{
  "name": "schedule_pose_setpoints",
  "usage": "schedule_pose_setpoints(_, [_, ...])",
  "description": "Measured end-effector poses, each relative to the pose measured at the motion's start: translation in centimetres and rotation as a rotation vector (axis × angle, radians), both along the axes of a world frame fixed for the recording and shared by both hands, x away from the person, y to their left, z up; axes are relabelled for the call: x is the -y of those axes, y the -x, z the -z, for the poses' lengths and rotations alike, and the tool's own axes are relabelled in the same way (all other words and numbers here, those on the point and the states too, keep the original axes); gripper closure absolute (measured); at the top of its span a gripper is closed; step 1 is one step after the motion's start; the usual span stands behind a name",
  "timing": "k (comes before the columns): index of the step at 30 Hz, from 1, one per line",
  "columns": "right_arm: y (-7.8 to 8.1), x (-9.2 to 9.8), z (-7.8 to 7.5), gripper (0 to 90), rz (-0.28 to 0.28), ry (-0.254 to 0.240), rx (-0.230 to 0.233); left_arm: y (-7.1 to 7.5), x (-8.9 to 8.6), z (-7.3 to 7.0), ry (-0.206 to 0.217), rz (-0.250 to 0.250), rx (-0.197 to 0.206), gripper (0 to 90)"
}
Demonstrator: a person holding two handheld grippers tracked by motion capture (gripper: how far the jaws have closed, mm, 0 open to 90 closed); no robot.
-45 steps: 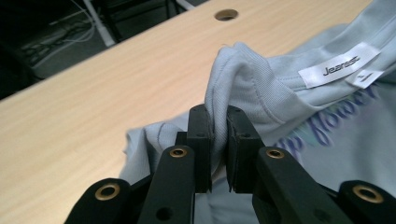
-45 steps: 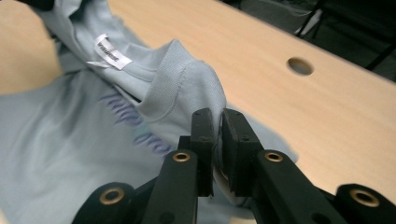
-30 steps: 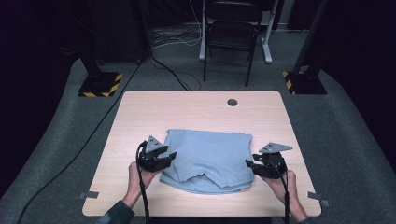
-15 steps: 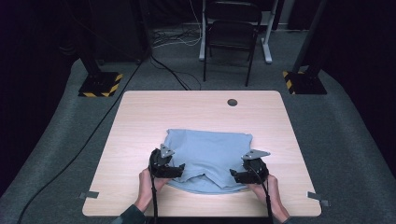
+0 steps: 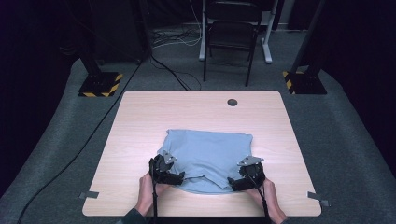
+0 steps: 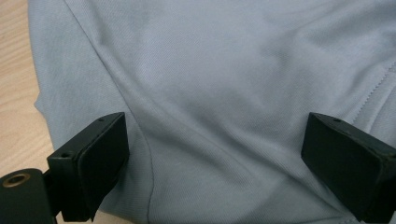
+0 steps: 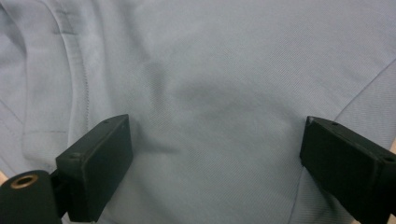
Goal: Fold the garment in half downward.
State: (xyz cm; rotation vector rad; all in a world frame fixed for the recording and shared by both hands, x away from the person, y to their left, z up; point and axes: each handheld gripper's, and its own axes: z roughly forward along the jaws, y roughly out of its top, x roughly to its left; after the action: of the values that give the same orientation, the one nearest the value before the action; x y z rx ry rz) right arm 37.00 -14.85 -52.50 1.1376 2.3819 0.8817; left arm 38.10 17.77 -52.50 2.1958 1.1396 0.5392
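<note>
1. Light blue shirt (image 5: 205,158) lies folded on the wooden table (image 5: 140,121), toward the person's edge and roughly centred left to right; the round cable hole (image 5: 232,102) is well beyond the shirt's far edge.
2. Left gripper (image 5: 175,177) sits at the shirt's near-left corner, right gripper (image 5: 233,183) at its near-right corner, both low over the fabric.
3. Left gripper view: jaws spread wide apart with shirt cloth (image 6: 224,93) between them, nothing pinched yet. A crease runs down near the left jaw; bare table shows beyond the shirt's left edge.
4. Right gripper view: jaws also wide apart over the cloth (image 7: 224,84), nothing clamped. A stitched seam (image 7: 86,93) runs near its left jaw.
5. Progress, judging by the layout: shirt already looks partly folded into a rough rectangle, layered hem edges showing along the near side. Grasp on both near corners not yet made.
6. Left to do, probably: close both grippers on the near edge, lift, fold it over toward the shirt's far edge, flatten.
</note>
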Motion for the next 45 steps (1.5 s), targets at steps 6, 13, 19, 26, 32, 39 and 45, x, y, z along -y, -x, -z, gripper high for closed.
schedule_pose_setpoints(6, [-0.2,0.3,0.0,8.0,-0.046,0.009,0.006,0.1,-0.4,0.1,0.004,0.018,-0.007,6.2])
schedule_pose_setpoints(13, [-0.6,1.6,0.1,7.9,-0.091,0.0,0.008,0.6,-1.4,0.4,0.054,0.036,-0.028,6.4])
schedule_pose_setpoints(19, [-0.9,1.8,-0.1,7.1,-0.128,0.02,-0.003,0.9,-1.4,0.2,0.056,0.045,-0.037,5.6])
schedule_pose_setpoints(26, [-0.4,2.0,-1.9,5.1,-0.094,-0.074,0.032,1.1,-1.9,-1.0,0.135,-0.03,0.014,3.2])
schedule_pose_setpoints(32, [-0.8,0.2,-0.7,4.1,-0.095,-0.013,0.015,0.8,-0.6,0.4,0.058,-0.037,-0.012,0.6])
schedule_pose_setpoints(39, [-0.9,0.4,0.1,3.3,-0.127,0.007,0.008,1.0,-0.8,0.6,0.041,-0.007,-0.007,0.3])
schedule_pose_setpoints(45, [-1.2,1.5,0.3,3.1,-0.169,-0.001,0.017,1.1,-1.2,0.7,0.05,0.015,-0.018,0.3])
